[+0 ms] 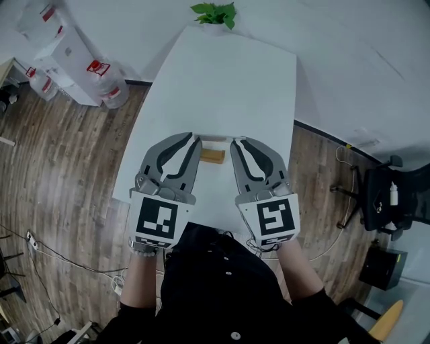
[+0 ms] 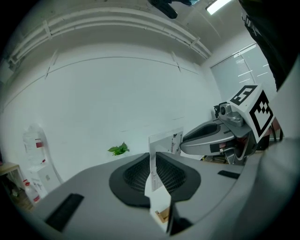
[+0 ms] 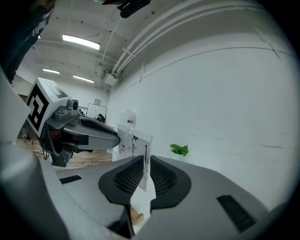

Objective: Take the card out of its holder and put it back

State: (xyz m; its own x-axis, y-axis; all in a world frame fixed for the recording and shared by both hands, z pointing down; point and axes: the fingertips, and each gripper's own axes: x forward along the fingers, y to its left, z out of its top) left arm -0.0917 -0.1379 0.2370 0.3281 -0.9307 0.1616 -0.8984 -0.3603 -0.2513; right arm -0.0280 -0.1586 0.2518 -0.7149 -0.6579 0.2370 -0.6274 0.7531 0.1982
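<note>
White table (image 1: 269, 87) under me, little plant (image 1: 215, 13) sitting at the far end. I'm pinching the card (image 2: 165, 142) from both sides. My left gripper (image 2: 153, 164) and right gripper (image 3: 146, 165) are each clamping flat on it, 1 per side edge, tips angling in toward each other over the wooden holder (image 1: 212, 156). Can't tell if the bottom edge is sitting in the slot. My take: I should be moving the 2 grippers level and dead vertical, or the card's bowing.

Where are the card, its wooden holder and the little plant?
card (image 2: 165, 143): left gripper view, printed upper part.
wooden holder (image 1: 212, 156): head view, top face.
plant (image 1: 215, 13): head view, leaves.
</note>
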